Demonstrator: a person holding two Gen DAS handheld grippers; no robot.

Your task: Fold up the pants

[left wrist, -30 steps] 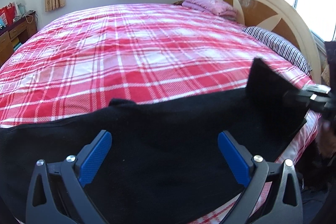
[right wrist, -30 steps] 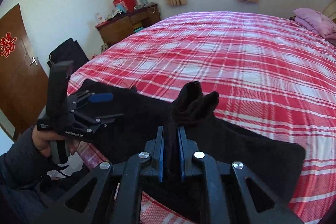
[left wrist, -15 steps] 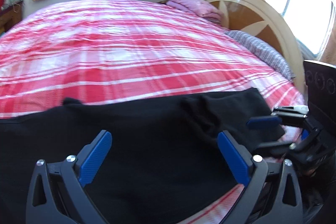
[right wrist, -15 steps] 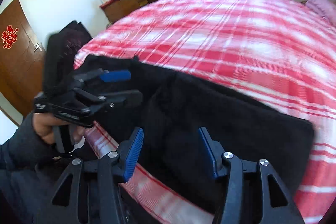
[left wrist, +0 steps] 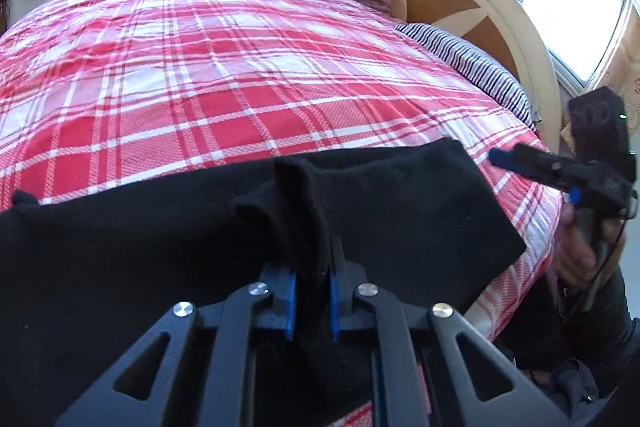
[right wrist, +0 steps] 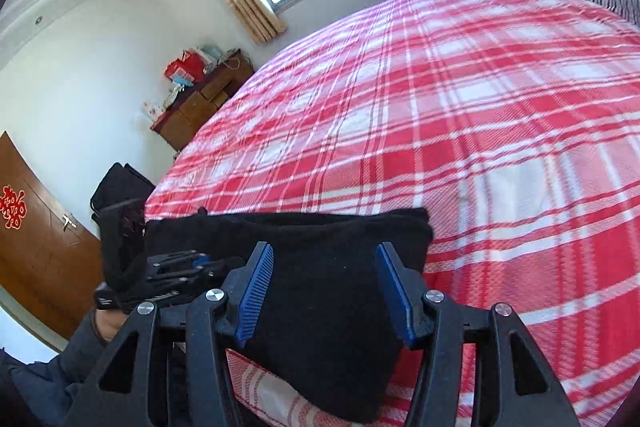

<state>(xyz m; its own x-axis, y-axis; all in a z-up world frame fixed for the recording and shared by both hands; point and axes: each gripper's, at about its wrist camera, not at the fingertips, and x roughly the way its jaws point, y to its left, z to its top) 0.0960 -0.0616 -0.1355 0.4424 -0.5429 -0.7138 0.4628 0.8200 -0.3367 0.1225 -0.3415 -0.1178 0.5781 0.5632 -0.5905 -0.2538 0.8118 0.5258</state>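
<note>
The black pants [left wrist: 400, 219], soft and matte like fleece, lie in a long folded band along the near edge of the bed [left wrist: 224, 75], on its woven red-and-white plaid cover. The left gripper [left wrist: 312, 267] has just closed its blue ribbed fingers [left wrist: 289, 301] on a raised pleat of the cloth. The right gripper [right wrist: 326, 285] hovers half open over the pants' squared end, gripping nothing.
</note>
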